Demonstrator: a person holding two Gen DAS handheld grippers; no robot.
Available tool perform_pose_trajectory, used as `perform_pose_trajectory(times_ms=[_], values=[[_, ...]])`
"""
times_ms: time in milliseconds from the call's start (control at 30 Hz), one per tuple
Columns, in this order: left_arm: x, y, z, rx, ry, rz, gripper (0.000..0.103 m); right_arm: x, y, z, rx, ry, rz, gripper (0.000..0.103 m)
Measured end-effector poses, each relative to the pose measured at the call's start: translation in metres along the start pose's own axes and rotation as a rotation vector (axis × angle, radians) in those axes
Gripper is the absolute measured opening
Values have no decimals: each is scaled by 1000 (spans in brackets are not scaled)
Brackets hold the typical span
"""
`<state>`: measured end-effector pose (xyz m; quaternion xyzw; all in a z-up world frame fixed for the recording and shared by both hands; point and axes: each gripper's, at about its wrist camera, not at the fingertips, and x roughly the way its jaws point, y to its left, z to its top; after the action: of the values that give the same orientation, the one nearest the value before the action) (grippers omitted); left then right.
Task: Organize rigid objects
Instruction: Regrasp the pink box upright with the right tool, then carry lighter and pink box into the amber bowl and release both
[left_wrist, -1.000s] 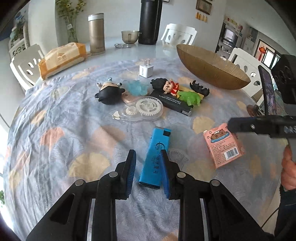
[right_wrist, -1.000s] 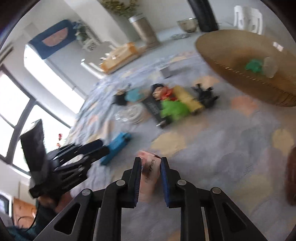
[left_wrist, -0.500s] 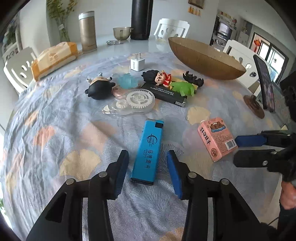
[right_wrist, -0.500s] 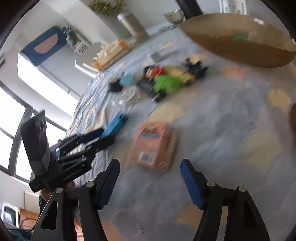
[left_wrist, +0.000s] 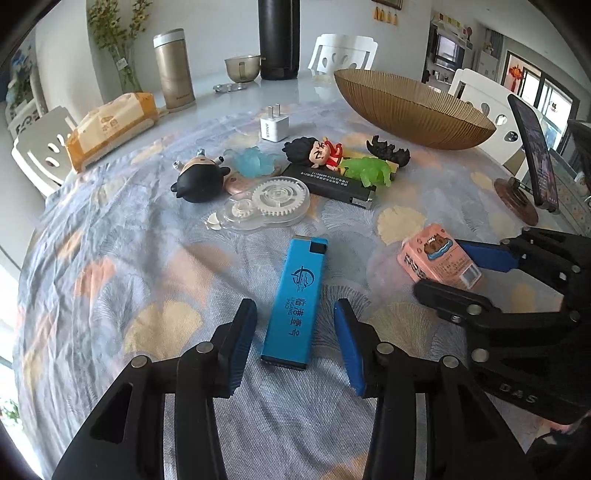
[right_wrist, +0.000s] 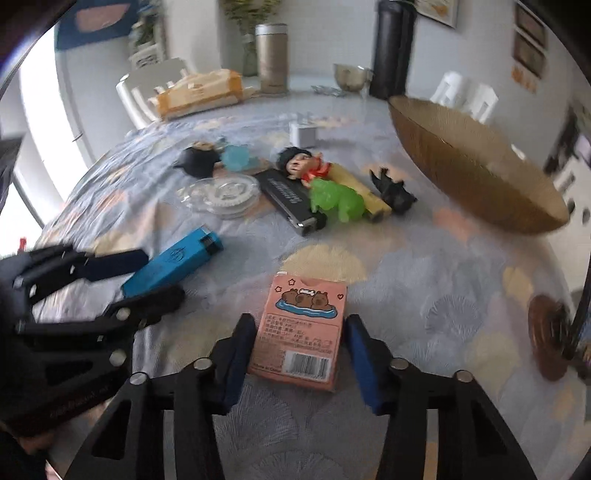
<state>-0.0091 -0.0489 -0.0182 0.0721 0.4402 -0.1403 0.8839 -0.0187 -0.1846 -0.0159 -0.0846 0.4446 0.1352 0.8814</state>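
Straddling blue lighter (left_wrist: 295, 301), left gripper (left_wrist: 295, 339) fingers parted, not touching. Right gripper (right_wrist: 301, 354) closing round pink box (right_wrist: 301, 332), contact unclear. Both flat on desk (left_wrist: 147, 280), aligned for lengthwise grasp, prob. for bowl (left_wrist: 413, 107).

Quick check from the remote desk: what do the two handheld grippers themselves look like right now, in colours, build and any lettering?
Both match: the left gripper and right gripper have black plastic linkage arms joined by round silver pivot pins, ending in flat blue ribbed pads. Seen from the left wrist view, the right gripper's black body bears pale raised lettering, only partly readable. No cables or sleeves are clearly visible.
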Motion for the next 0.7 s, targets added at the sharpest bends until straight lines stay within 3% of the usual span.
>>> perform_pose_trajectory(times_ms=[133, 367, 433, 533, 567, 633, 667, 700], values=[[1, -2, 1, 5, 3, 34, 51, -5, -12, -7, -35, 14, 57, 40], [1, -7, 3, 13, 1, 60, 51, -12, -44, -17, 13, 34, 127, 43], [0, -10, 3, 24, -3, 40, 36, -13, -48, -17, 46, 41, 178, 59], [-3, -17, 1, 49, -13, 35, 22, -13, -42, -18, 57, 36, 154, 63], [-4, -20, 0, 59, -16, 45, 22, -13, -38, -17, 58, 35, 120, 63], [-5, -23, 0, 68, -20, 57, 22, -13, -26, -17, 22, 30, 29, 48], [-7, -23, 0, 68, -24, 52, 22, -15, -20, -17, -3, 18, 12, 39], [-9, -23, 0, 67, -31, 45, 21, -16, -17, -17, -5, 20, 43, 39]])
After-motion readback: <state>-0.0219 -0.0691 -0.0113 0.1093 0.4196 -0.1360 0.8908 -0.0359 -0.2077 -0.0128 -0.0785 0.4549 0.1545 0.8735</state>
